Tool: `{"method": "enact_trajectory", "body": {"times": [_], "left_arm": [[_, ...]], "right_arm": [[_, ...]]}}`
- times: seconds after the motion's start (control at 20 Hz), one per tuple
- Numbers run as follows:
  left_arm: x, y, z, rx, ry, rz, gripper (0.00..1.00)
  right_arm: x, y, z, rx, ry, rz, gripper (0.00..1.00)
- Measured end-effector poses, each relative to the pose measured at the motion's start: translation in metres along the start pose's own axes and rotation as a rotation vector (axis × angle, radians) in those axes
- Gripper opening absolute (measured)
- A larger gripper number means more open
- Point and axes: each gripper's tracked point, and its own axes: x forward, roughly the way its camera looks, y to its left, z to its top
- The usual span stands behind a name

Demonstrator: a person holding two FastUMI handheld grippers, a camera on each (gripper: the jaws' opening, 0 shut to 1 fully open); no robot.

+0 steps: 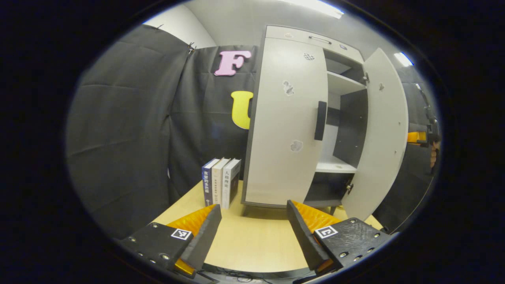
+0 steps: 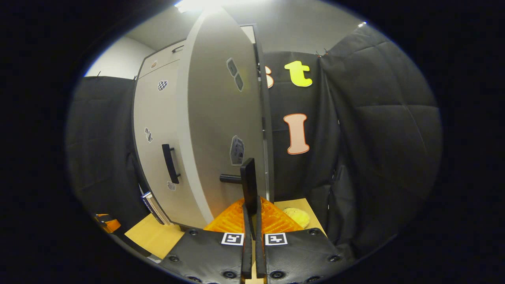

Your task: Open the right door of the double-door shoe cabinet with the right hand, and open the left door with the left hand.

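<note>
Pale wood tabletop [image 1: 252, 240] spreads before your left gripper [image 1: 252, 232] in the left gripper view, its jaws wide apart and holding nothing, facing the shoe cabinet [image 1: 300, 37]. Its left door [image 1: 284, 130] sits closed, dark handle [image 1: 320, 120] untouched, while the right door [image 1: 384, 138] stands swung open, shelves visible inside. Three books [image 1: 221, 183] stand beside the cabinet. In the right gripper view, your right gripper [image 2: 252, 221] has its jaws clamped together on the right door's handle [image 2: 248, 185], door [image 2: 221, 126] ajar.
</note>
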Motion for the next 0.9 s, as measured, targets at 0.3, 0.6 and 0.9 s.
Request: {"method": "enact_trajectory", "body": {"times": [0.3,0.6,0.9], "left_arm": [[0.005,-0.023,-0.01,-0.01,0.026,-0.037,0.97],[0.01,-0.032,0.003,-0.039,0.02,-0.065,0.99],[0.034,-0.024,0.012,-0.012,0.018,-0.086,0.99]], "right_arm": [[-0.003,-0.041,0.004,0.163,-0.006,-0.016,0.01],[-0.015,-0.042,-0.002,0.086,0.003,-0.043,0.05],[-0.048,-0.064,-0.02,0.137,0.034,-0.109,0.0]]}}
